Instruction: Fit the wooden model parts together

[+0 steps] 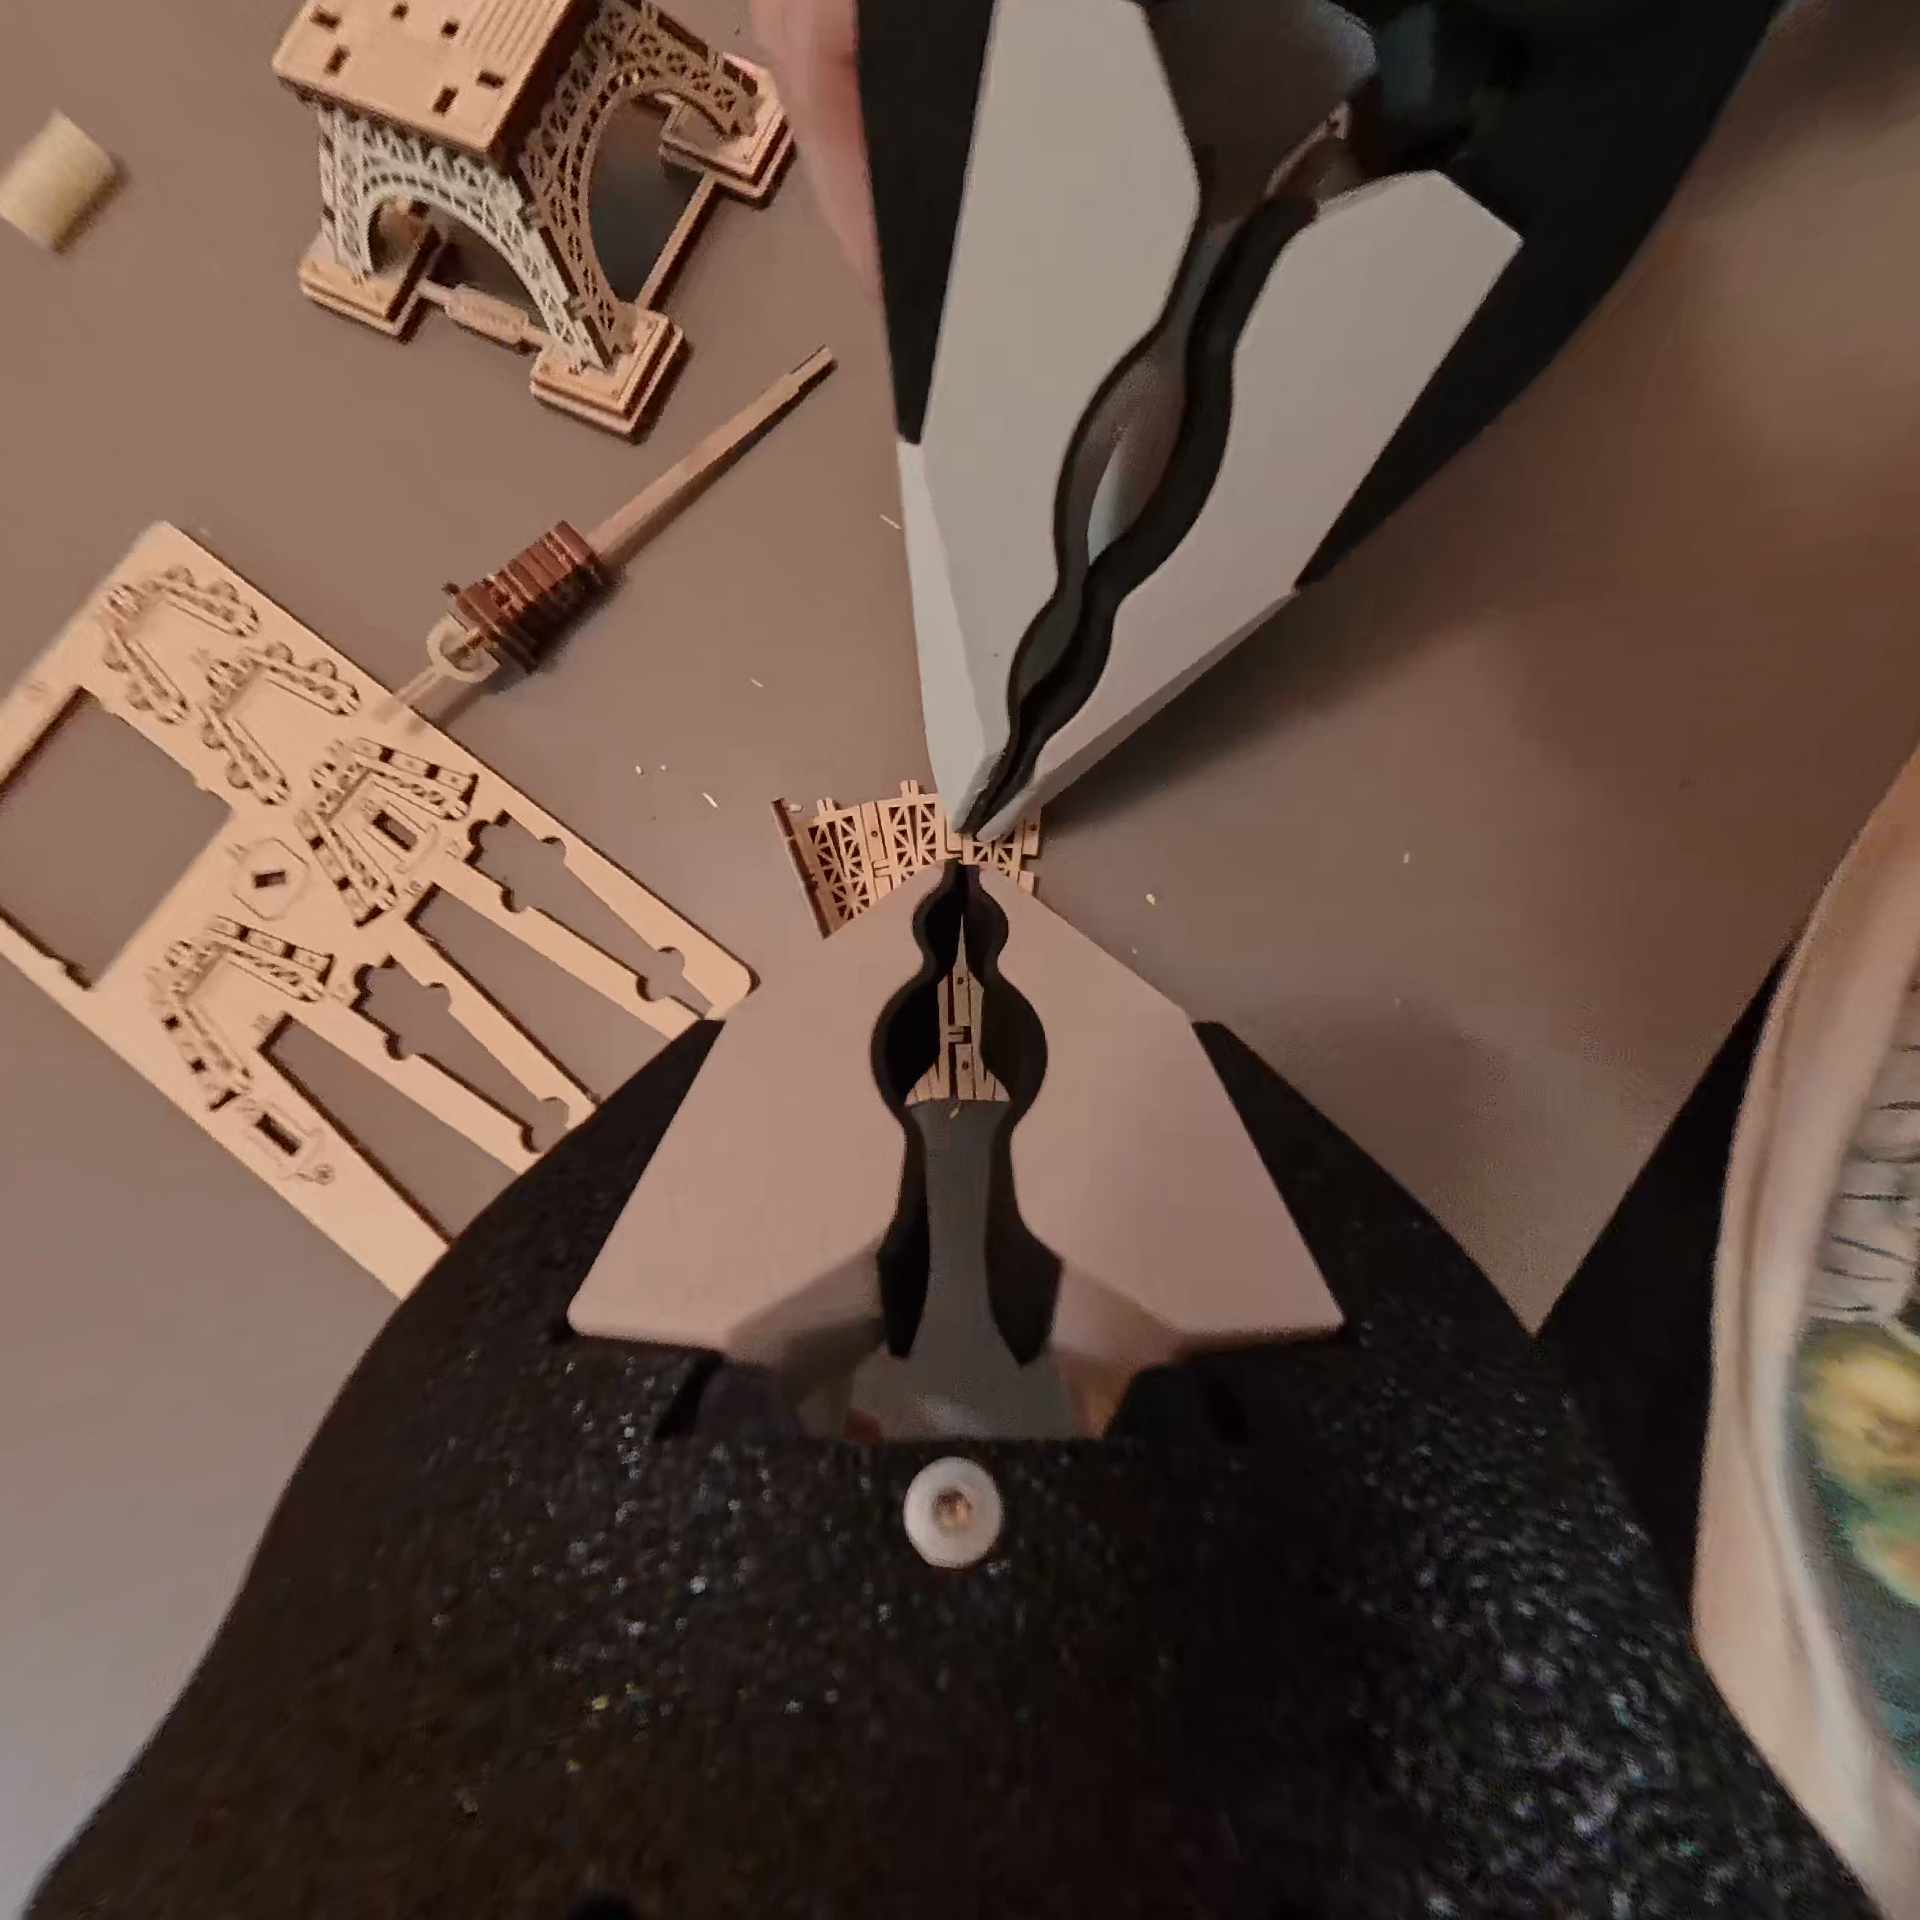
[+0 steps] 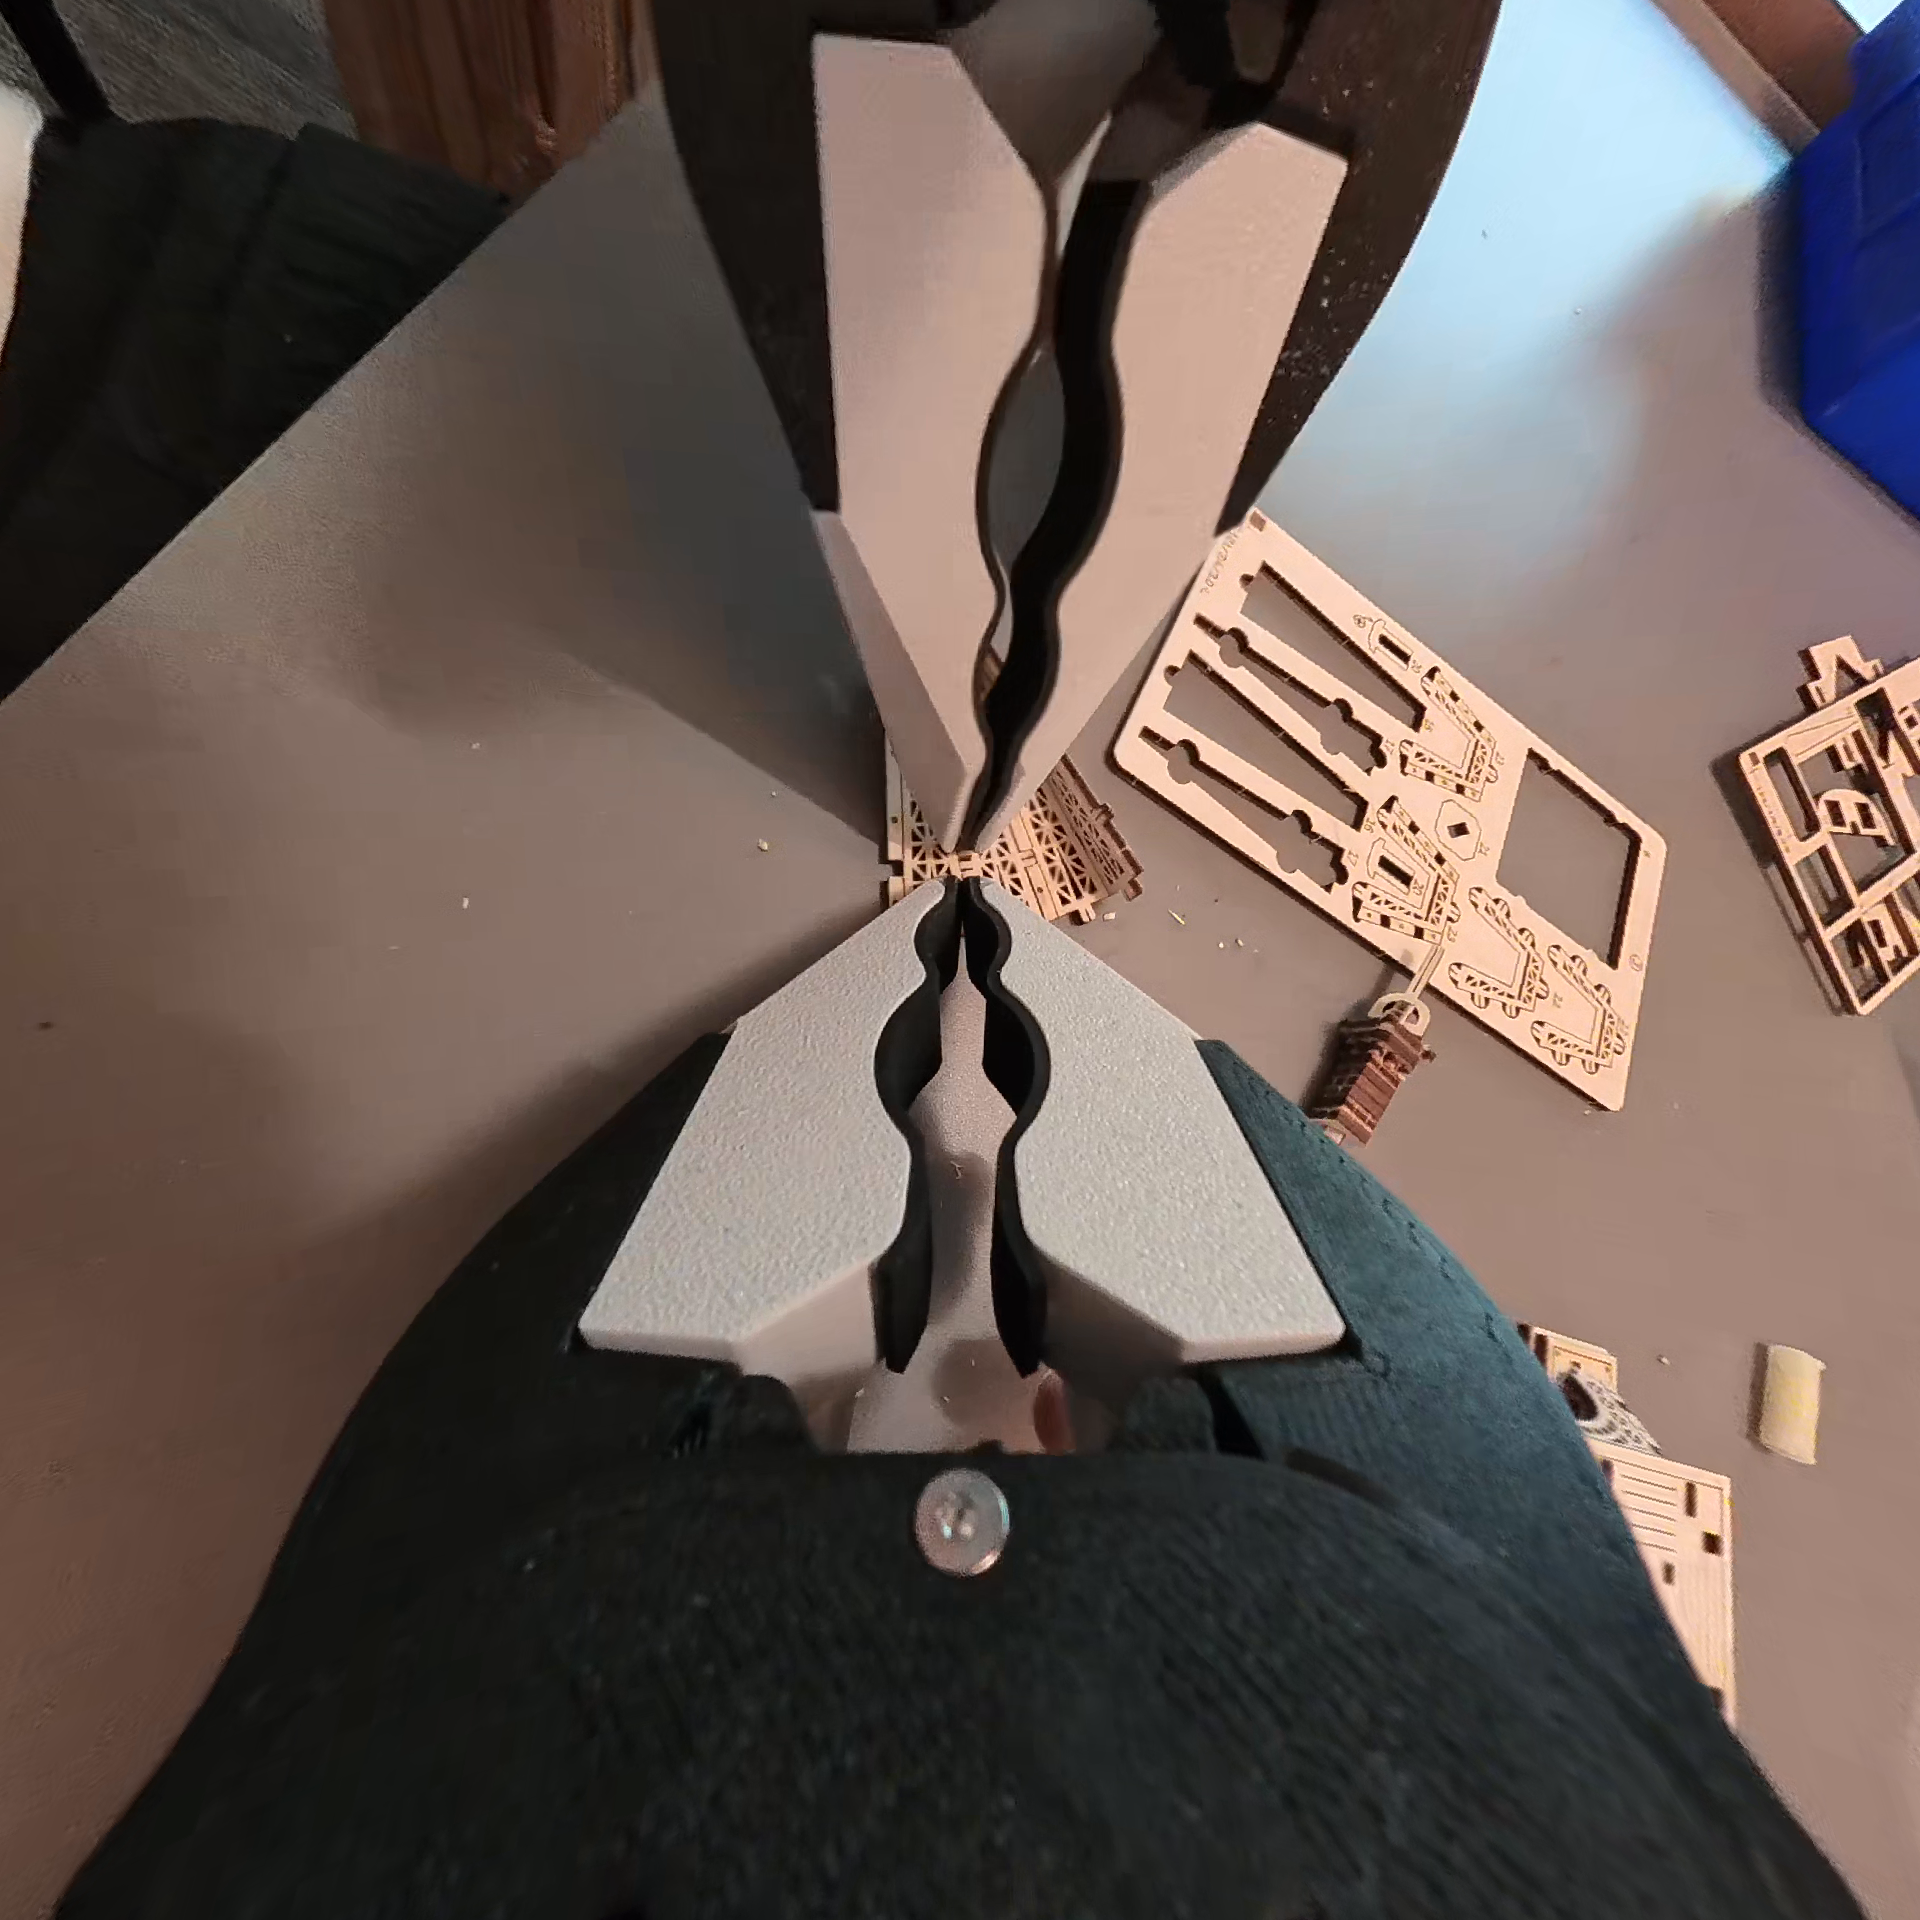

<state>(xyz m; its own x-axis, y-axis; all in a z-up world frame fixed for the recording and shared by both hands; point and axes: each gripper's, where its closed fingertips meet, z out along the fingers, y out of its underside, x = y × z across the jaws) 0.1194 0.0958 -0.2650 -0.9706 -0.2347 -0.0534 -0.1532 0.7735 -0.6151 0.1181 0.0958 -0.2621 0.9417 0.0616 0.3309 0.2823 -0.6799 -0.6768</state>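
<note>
Lattice wooden model part (image 1: 883,847) lies on the grey table (image 1: 1351,831), pinched tip to tip by both grippers: the left gripper (image 1: 961,883) clamped on its near edge, the right gripper (image 1: 982,826) apparently clamped on its far edge. Left of it lie a punched-out parts sheet (image 1: 312,883) and a tower base (image 1: 520,187).

Left gripper (image 1: 964,878) at bottom centre, tips pinched together on lattice wooden part (image 1: 883,857); strip of same part visible between its fingers. Right gripper (image 1: 982,826) reaching down from top, tips closed on same part's upper edge, almost touching left tips. Grey-brown table (image 1: 1455,727) beneath. Arched wooden tower base (image 1: 530,197) upright toward far left. Wooden tool with ribbed brown handle (image 1: 582,582) lying between base and punched-out parts sheet (image 1: 312,904) at left edge. Small pale roll (image 1: 57,182) far left.
</note>
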